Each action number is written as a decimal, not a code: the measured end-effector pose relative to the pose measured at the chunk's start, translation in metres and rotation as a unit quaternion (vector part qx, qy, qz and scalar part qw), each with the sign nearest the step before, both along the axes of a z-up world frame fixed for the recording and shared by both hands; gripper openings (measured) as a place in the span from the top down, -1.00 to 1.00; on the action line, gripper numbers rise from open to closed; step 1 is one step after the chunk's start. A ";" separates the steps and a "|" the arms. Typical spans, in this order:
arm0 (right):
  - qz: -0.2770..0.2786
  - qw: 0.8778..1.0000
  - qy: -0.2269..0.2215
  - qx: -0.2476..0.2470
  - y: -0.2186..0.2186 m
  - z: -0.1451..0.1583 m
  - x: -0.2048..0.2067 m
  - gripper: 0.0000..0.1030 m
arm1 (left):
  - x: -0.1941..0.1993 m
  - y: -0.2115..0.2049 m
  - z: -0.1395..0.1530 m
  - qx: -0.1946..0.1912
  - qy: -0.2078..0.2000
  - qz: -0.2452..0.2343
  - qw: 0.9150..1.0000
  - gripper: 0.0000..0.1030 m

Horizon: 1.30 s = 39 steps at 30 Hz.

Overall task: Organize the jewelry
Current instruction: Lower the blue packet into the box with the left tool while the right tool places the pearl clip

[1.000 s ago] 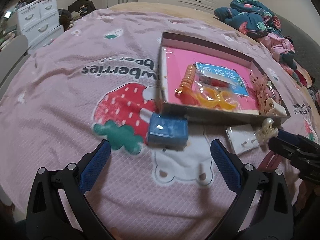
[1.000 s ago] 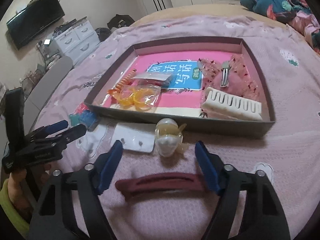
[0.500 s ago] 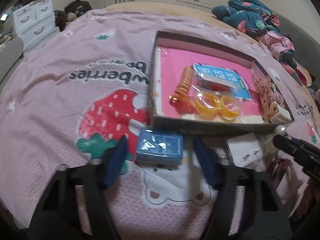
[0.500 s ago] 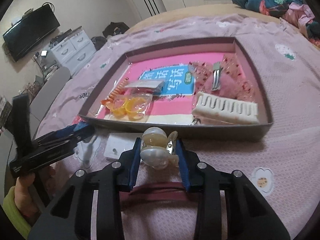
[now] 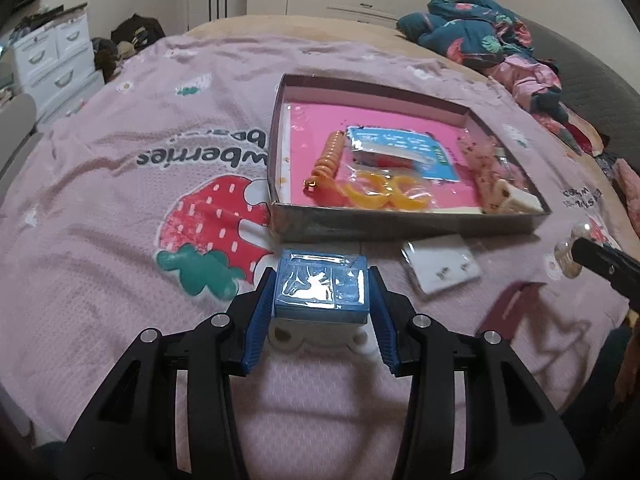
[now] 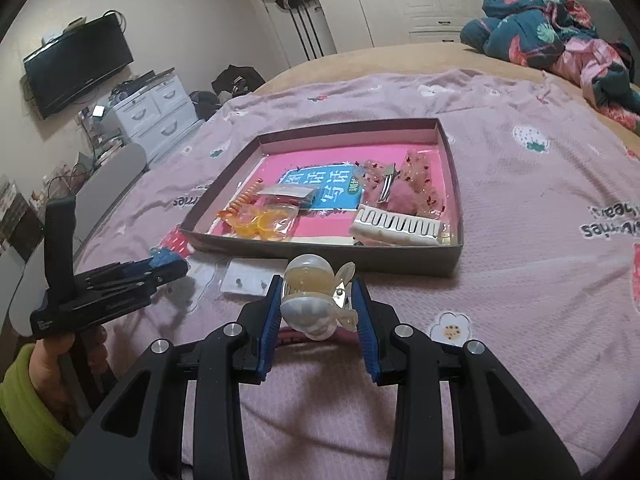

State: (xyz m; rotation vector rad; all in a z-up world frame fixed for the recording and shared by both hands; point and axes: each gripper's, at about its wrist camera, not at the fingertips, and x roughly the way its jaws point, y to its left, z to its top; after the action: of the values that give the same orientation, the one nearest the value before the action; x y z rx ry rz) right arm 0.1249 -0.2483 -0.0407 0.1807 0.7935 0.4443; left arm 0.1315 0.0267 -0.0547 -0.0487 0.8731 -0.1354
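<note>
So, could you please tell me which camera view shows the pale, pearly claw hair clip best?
The right wrist view: the pale, pearly claw hair clip sits close and centred, clamped between the right gripper fingers, with its shells and hinge visible. The left wrist view shows it only as a small blurred shape at the right edge, partly hidden by that gripper.

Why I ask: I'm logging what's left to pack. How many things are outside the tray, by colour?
Blue: 1, the blue box
Cream: 1, the claw clip
White: 1, the earring card
Dark red: 1, the hair clip
Total: 4
</note>
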 end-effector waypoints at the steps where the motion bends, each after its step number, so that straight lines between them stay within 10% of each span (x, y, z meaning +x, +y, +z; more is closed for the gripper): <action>1: 0.001 1.000 -0.003 0.001 -0.001 0.002 -0.002 0.36 | -0.005 -0.001 0.004 -0.004 -0.004 -0.003 1.000 0.29; 26: 0.012 0.995 -0.094 0.012 0.004 0.075 -0.009 0.36 | 0.005 -0.035 0.109 -0.020 -0.110 -0.043 0.993 0.29; 39: 0.002 0.995 -0.095 -0.011 0.012 0.079 0.044 0.35 | 0.064 -0.043 0.100 -0.015 -0.090 -0.044 0.995 0.29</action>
State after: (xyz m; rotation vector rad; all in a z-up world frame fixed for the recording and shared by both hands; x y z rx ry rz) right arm 0.1692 -0.2358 0.0380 0.1137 0.6121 0.4488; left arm 0.1957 -0.0163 0.0452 -0.0253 0.6924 -0.2325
